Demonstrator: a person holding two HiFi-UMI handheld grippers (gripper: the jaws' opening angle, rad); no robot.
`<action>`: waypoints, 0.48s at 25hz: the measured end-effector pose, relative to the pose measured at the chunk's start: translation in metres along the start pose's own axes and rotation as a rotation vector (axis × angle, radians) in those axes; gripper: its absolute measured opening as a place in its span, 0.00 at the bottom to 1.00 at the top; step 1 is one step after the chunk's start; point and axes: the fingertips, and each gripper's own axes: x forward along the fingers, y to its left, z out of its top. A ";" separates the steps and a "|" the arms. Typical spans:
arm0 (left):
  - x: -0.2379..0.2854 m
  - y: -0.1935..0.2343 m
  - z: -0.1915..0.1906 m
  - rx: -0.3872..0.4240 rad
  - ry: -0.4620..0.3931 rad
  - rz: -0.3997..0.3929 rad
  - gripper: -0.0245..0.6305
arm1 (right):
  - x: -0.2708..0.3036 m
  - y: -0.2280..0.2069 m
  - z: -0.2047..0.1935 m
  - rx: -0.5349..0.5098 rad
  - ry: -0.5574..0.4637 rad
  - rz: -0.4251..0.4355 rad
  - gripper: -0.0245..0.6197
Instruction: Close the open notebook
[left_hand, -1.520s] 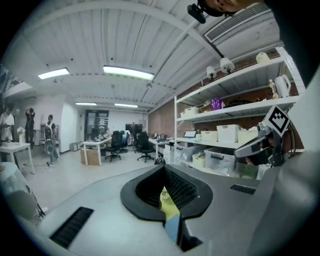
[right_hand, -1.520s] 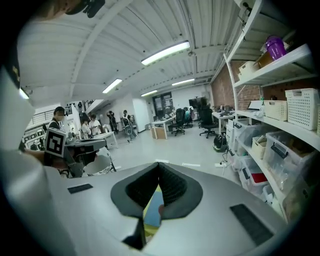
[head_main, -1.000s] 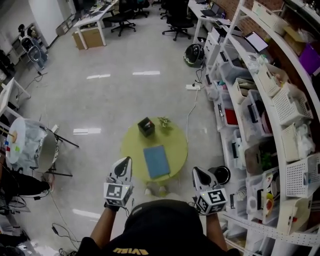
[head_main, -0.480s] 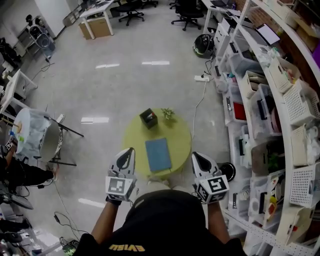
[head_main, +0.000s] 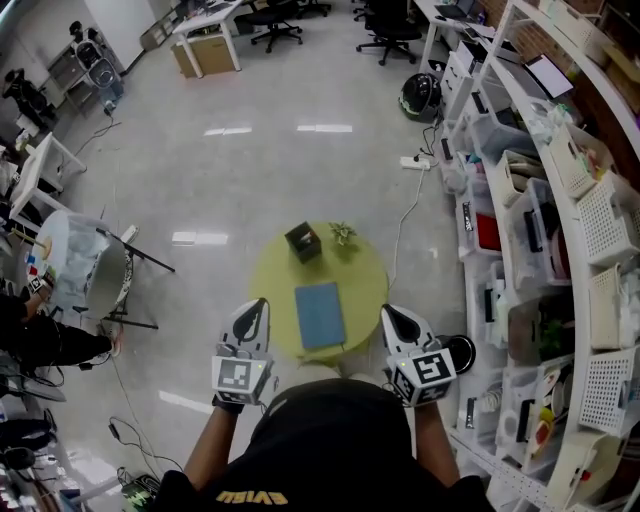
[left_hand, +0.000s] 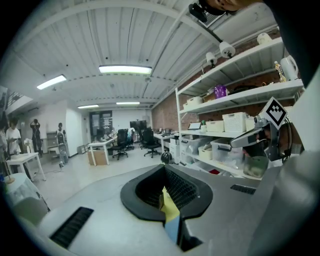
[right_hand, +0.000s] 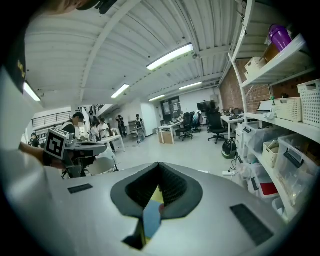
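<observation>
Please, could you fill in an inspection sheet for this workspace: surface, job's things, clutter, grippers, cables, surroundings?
surface: round yellow-green table on a glossy floor.
job's things: blue notebook lies flat on the table; it looks closed.
clutter: black box and small plant at the table's far side, apart from the notebook.
grippers: left gripper and right gripper are both shut and empty, near the table's near edge.
cables: white cable runs along the floor from a power strip towards the table.
surroundings: shelves with bins on the right; office chairs beyond.
</observation>
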 end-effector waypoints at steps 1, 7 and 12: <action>0.000 -0.001 0.000 0.005 0.002 0.001 0.06 | 0.001 -0.001 0.000 0.001 0.002 0.002 0.04; 0.001 -0.005 0.002 0.030 0.017 -0.004 0.06 | 0.003 -0.002 0.001 0.010 -0.007 0.014 0.04; 0.004 -0.015 -0.002 0.036 0.024 -0.019 0.06 | -0.002 -0.007 -0.008 0.003 0.005 0.005 0.04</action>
